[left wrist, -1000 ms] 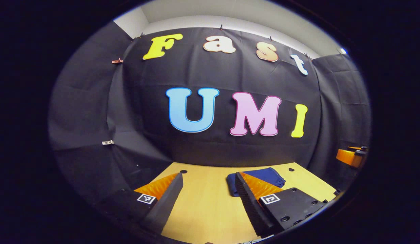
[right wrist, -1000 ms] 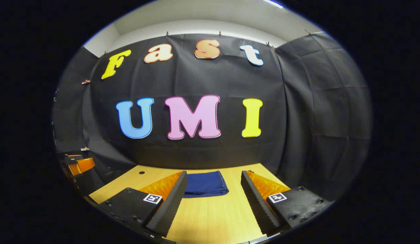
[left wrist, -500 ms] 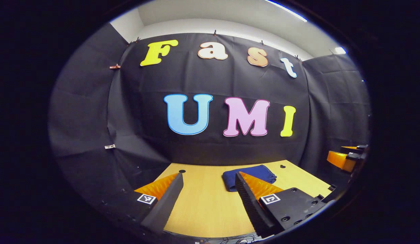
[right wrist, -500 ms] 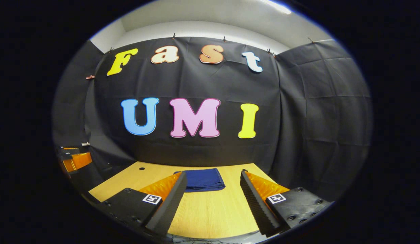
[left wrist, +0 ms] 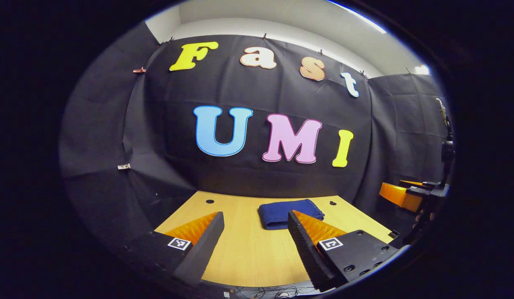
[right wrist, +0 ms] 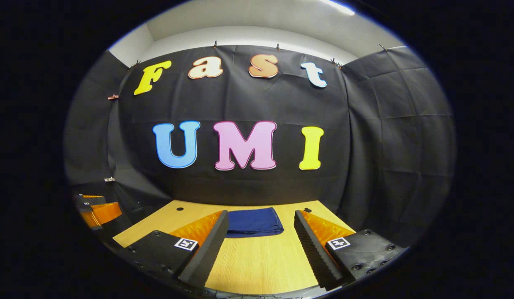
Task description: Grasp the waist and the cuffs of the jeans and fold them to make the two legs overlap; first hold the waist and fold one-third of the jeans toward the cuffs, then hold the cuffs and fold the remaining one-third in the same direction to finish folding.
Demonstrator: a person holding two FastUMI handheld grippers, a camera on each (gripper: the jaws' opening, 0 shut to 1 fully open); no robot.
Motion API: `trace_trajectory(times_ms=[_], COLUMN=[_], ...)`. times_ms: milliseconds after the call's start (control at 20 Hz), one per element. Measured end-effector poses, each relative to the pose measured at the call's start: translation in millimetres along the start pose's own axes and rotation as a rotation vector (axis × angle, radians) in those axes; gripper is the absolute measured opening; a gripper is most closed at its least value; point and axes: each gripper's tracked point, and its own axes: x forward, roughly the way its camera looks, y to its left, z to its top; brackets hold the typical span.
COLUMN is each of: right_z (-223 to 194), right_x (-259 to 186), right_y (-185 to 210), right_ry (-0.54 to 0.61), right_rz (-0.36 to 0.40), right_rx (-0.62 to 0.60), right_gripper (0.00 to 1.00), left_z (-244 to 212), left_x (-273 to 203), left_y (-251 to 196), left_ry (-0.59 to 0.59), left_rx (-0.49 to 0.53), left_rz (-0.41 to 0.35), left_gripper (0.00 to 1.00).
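The folded jeans (right wrist: 253,222) look soft and fairly heavy, best pinched at an edge, while the left gripper (left wrist: 255,245) and right gripper (right wrist: 260,245) gape, holding nothing.

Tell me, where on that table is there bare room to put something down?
Bare wood lies between the folded jeans and the table near edge, and left of them toward the small hole. The back middle is taken.

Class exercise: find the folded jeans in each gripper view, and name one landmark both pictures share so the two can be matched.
Left gripper view: jeans lie right of centre on the far part of the table, partly behind one finger.
Right gripper view: jeans lie centred, between the two fingers.
Shared landmark: the wooden table's far edge against the black cloth wall.
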Motion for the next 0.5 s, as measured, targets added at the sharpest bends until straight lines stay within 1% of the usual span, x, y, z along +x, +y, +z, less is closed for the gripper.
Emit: trace_trajectory(times_ms=[100, 350, 500], right_z=[0.9, -6.4, -9.7], right_x=[-1.3, -5.0, -11.2], right_y=[3.6, 2.7, -4.2], right_ry=[0.000, 0.018, 0.018], right_rz=[0.011, 0.019, -0.001], right_rx=[0.003, 0.008, 0.018], right_gripper=[0.97, 0.96, 0.96], left_z=[-2.8, -0.8, 7.1], left_x=[-0.8, -3.0, -5.8], left_y=[0.9, 11.4, 2.7], left_ry=[0.013, 0.004, -0.025], left_rx=[-0.009, 0.021, 0.021], left_rz=[0.006, 0.041, 0.008], left_gripper=[0.96, 0.96, 0.96])
